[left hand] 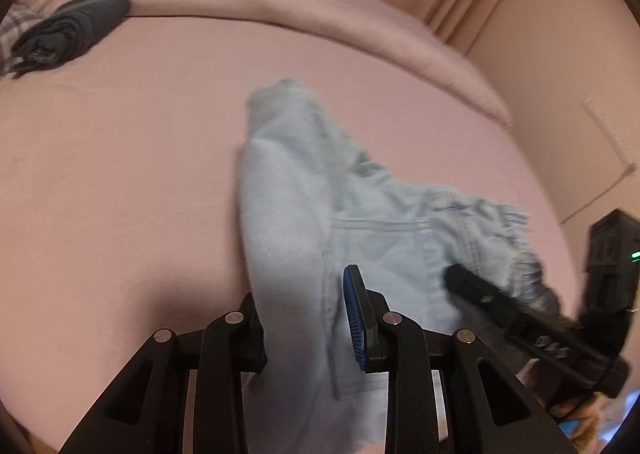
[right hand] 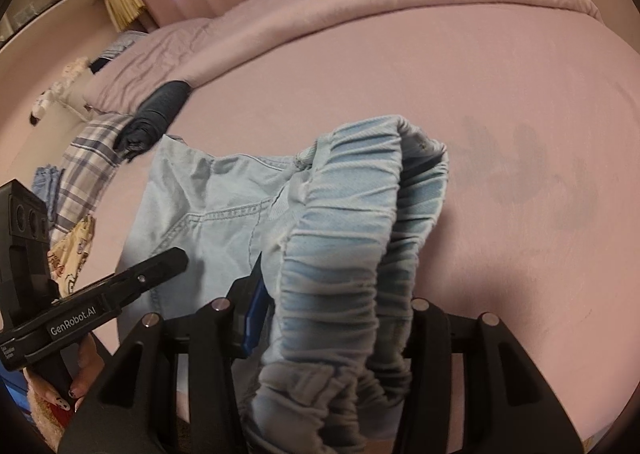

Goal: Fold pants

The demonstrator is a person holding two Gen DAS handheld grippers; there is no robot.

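The light-blue pants (left hand: 360, 222) hang over the pink bed (left hand: 120, 174), held between both grippers. The left gripper (left hand: 308, 330) pinches a fabric edge; the right gripper (right hand: 332, 334) is clamped on the gathered elastic waistband (right hand: 360, 206). Keep both grips firm, pull the cloth taut and level, then lower it flat on the bed, well away from the dark rolled garment (left hand: 76, 30).

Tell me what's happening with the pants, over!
Left gripper shut on pants. Right gripper shut on their stretchy waistband. Pants half lifted off the pink bed. Nothing in the way; dark folded clothes far off.
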